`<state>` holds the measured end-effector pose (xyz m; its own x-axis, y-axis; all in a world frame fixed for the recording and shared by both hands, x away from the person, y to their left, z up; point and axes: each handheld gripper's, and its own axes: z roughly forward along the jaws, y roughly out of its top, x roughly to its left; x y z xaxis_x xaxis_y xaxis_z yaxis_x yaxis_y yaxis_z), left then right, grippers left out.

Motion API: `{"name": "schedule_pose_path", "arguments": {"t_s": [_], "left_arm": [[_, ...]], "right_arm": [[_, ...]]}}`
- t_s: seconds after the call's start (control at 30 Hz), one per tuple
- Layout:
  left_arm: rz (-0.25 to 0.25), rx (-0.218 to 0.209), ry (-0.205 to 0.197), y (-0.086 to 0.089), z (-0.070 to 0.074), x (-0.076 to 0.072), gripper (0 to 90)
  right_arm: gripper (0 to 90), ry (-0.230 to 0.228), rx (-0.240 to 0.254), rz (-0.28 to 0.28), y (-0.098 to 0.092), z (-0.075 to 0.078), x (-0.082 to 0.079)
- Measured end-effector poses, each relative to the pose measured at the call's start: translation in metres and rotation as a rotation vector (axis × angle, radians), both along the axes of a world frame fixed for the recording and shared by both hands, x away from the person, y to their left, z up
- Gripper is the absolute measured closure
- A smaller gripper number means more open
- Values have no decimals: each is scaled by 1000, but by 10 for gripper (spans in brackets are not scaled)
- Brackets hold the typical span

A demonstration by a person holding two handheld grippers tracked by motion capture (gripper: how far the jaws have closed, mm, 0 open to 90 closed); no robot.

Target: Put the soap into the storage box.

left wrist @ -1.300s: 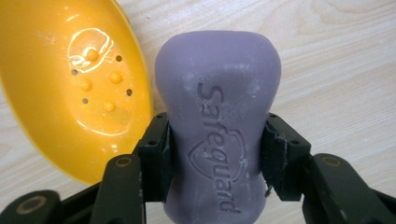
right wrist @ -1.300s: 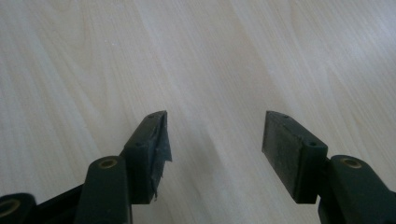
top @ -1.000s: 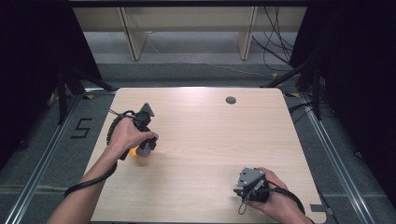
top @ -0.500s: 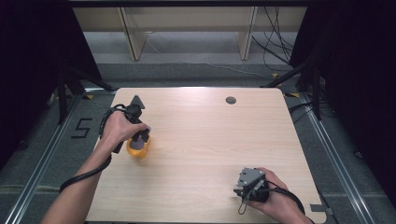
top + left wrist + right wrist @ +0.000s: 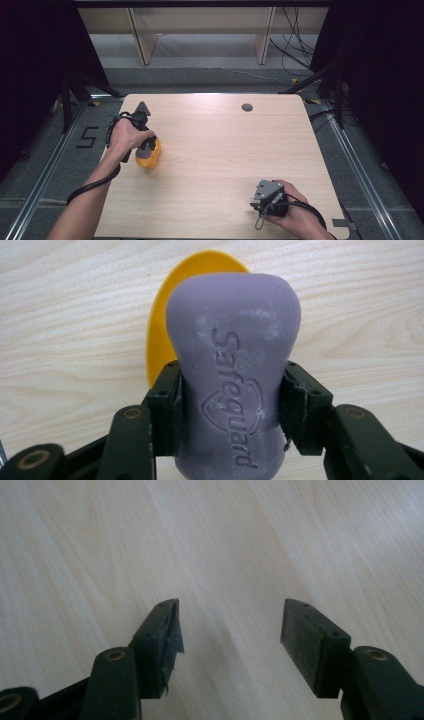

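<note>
Left gripper [image 5: 232, 400] clamped on a purple soap bar [image 5: 234, 370], pads pressing the bar's narrowed waist from both sides; bar held directly over a yellow dish [image 5: 165, 320] at the left part of the wooden table [image 5: 225, 150], contact between bar and dish not discernible. Right gripper [image 5: 230, 630] parked near the front right edge, jaws spread wide, nothing between them.

Likely risks: slipping of the bar through the pads, owing to its smooth, waxy, rounded sides; tipping or skidding of the light dish if struck off-centre; landing on the rim instead of the hollow through misalignment.

Materials and shapes: soap matte lavender, hourglass outline, embossed lettering, whitish scuffs near the top; dish glossy yellow plastic, oval, thin-walled; table pale wood-grain laminate, flat and smooth; pads black, blocky, one on the right gripper frayed at the edge
</note>
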<state>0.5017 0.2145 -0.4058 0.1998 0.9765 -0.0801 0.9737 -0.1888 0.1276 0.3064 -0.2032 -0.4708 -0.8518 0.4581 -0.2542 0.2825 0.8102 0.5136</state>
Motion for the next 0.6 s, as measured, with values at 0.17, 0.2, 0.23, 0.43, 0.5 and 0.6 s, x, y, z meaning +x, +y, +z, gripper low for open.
{"name": "schedule_pose_path", "arguments": {"t_s": [0.17, 0.2, 0.23, 0.43, 0.5, 0.6], "left_arm": [[64, -10, -38, -3, -4, 1, 489], [66, -7, -37, -3, -4, 1, 489], [65, -5, -36, -3, -5, 1, 489], [29, 7, 0, 0, -8, 3, 489], [20, 15, 4, 1, -9, 4, 489], [75, -5, -29, -3, -14, 4, 489]], "right_arm": [[415, 2, -4, 1, 0, 1, 0], [415, 1, -5, 0, 0, 1, 0], [415, 8, 1, -14, 0, 0, -1], [415, 1, -4, -1, 0, 1, 0], [415, 6, 0, -13, 0, 0, 0], [415, 1, 0, 0, 0, 0, 0]]}}
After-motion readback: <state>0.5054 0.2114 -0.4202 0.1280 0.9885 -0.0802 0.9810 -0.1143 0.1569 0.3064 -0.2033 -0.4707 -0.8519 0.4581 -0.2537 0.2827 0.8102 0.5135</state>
